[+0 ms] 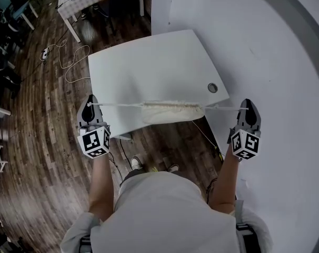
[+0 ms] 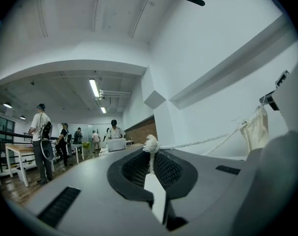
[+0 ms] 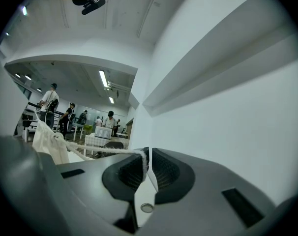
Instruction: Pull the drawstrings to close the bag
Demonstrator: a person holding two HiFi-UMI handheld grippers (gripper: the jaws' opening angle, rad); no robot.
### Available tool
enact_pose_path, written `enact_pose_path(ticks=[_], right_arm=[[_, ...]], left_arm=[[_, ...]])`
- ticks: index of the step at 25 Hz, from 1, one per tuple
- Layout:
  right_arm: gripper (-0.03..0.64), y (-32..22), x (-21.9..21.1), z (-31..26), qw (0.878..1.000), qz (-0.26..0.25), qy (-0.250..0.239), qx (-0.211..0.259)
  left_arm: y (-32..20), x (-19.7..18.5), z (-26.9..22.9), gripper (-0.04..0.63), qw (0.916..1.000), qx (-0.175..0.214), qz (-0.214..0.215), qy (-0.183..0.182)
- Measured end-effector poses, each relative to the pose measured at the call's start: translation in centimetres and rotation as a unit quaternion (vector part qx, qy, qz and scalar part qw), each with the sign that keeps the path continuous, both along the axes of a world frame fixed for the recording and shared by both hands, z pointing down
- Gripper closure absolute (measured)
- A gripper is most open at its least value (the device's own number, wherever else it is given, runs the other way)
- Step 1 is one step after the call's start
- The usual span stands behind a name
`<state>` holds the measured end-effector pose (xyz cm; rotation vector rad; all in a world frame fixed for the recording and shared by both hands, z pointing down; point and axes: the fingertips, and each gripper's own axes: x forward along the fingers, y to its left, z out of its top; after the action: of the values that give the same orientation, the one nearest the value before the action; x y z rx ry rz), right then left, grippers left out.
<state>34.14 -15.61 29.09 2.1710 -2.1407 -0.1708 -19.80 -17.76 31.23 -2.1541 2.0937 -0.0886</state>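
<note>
Bag (image 1: 169, 112) between left gripper (image 1: 90, 103) and right gripper (image 1: 247, 104)

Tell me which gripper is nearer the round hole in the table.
Right. The right gripper is close by the hole; the left gripper is far off, beyond the bag.

A plain white rectangular bench (image 1: 149, 67) stands on a dark wood-plank floor (image 1: 38, 141), with a small round grey cable hole (image 1: 212, 88) near its right edge. A smooth white wall (image 1: 265, 46) rises just beside the bench. A thin white cable (image 1: 67, 71) lies in loops on the floor near the bench's far left corner. Farther off, several people (image 2: 41, 132) stand around light tables, one of which bears a white slatted basket (image 2: 116, 144). A long fluorescent ceiling light (image 2: 94, 88) glows overhead, and a strip of brown brick wall (image 2: 141, 130) shows behind them.
</note>
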Motion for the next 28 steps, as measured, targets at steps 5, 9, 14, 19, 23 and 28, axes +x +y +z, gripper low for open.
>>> enact_pose_path(ticks=[5, 9, 14, 19, 23, 28], right_arm=[[0.577, 0.2, 0.4, -0.1, 1.0, 0.011, 0.004, 0.005], [0.577, 0.0, 0.6, -0.2, 1.0, 0.023, 0.006, 0.005], [0.577, 0.2, 0.8, -0.1, 1.0, 0.028, 0.006, 0.002], [0.577, 0.4, 1.0, 0.1, 1.0, 0.03, 0.006, -0.003], [0.577, 0.6, 1.2, 0.3, 0.999, 0.031, 0.006, -0.002], [0.577, 0.6, 1.6, 0.3, 0.999, 0.034, 0.001, 0.0]], left_arm=[[-0.2, -0.1, 0.4, 0.578, 1.0, -0.004, 0.003, -0.005], [-0.6, -0.9, 0.8, 0.578, 0.9999, -0.011, -0.003, 0.01], [-0.7, -1.7, 1.3, 0.578, 0.9997, -0.016, -0.008, 0.019], [-0.6, -2.2, 1.1, 0.577, 0.9997, -0.015, -0.011, 0.018], [-0.6, -2.7, 0.6, 0.577, 0.9997, -0.01, -0.013, 0.017], [-0.4, -3.3, 0.0, 0.577, 0.9997, -0.005, -0.019, 0.014]])
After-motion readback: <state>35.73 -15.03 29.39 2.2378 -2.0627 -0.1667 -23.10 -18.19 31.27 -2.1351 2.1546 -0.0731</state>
